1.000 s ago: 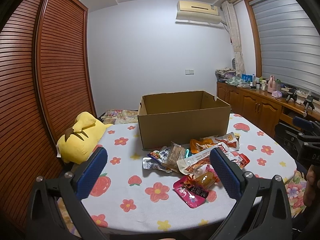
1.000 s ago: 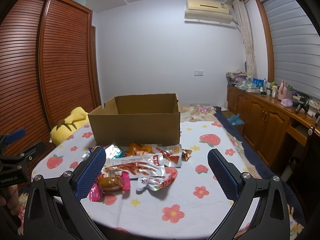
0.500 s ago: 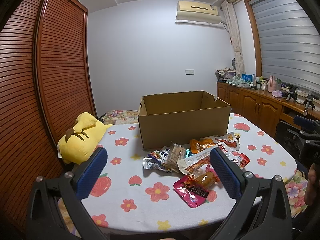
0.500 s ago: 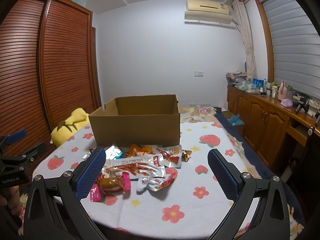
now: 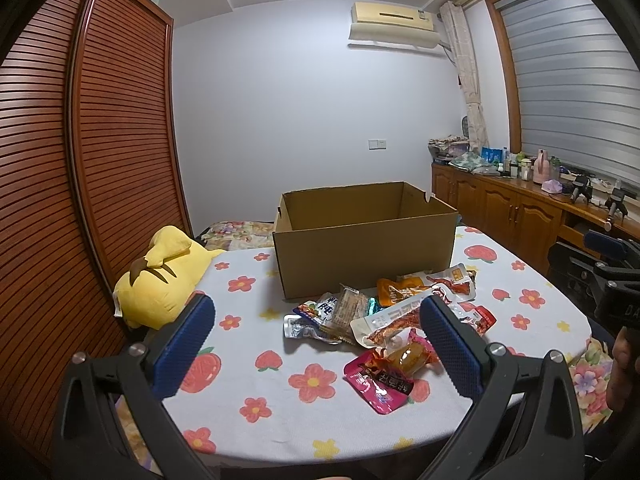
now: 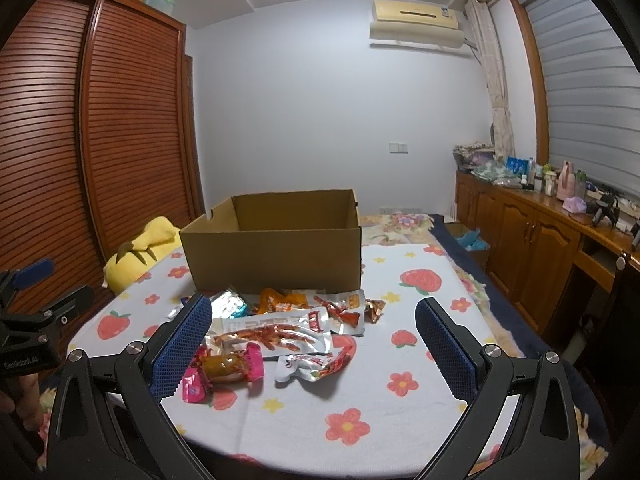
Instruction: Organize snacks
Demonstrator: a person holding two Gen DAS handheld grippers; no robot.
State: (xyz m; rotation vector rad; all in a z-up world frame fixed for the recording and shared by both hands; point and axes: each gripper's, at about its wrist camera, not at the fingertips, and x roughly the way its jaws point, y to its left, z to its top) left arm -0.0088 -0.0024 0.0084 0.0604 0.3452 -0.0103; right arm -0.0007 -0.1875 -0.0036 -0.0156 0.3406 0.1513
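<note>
An open cardboard box (image 5: 362, 248) (image 6: 276, 254) stands on the flowered tablecloth (image 5: 304, 416) (image 6: 360, 412). In front of it lies a pile of several snack packets (image 5: 392, 316) (image 6: 288, 332), among them a pink packet (image 5: 376, 384) and a long white packet (image 6: 276, 334). My left gripper (image 5: 316, 312) is open, held above the table's near edge, short of the pile. My right gripper (image 6: 314, 314) is open too, with the pile seen between its fingers but farther off. Neither holds anything. The box's floor is hidden.
A yellow plush toy (image 5: 160, 280) (image 6: 140, 248) lies at the table's left edge beside a slatted wooden wardrobe (image 5: 80, 160). Wooden cabinets (image 6: 528, 240) with bottles and clutter run along the right wall. Each gripper shows at the other view's edge, held by a hand (image 5: 624, 368).
</note>
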